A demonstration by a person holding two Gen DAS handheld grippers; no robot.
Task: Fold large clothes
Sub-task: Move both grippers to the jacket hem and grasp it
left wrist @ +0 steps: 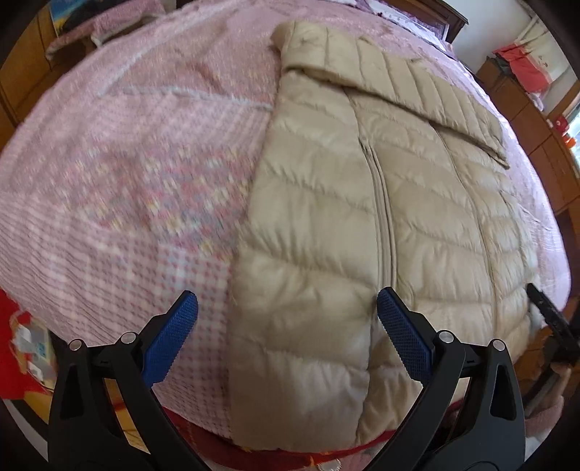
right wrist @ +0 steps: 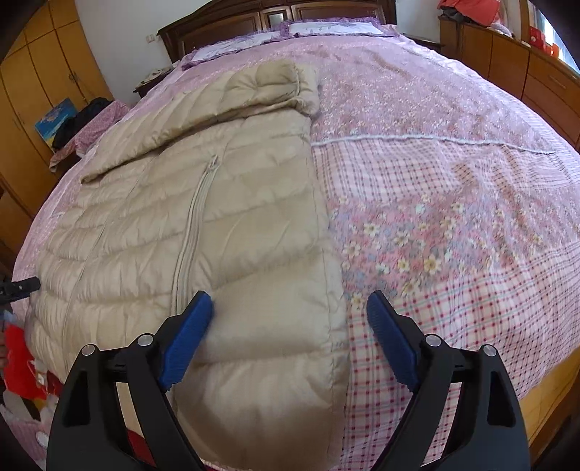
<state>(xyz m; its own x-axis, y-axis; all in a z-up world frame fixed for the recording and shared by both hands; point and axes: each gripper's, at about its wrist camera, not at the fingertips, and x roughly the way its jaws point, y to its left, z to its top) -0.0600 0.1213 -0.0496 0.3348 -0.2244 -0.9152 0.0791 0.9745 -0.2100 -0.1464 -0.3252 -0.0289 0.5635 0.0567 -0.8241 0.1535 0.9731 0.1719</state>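
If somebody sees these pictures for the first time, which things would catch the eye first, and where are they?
First, the beige puffer jacket, lying flat on the pink patterned bedspread, zipped, with a sleeve folded across its chest. Next, the blue-padded grippers at its near hem: the left gripper and the right gripper, both open. The dark wooden headboard stands at the far end.

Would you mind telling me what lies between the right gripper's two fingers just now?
In the right wrist view, the open right gripper straddles the beige down jacket's right edge near its hem; jacket fabric and a strip of pink bedspread lie between the fingers.
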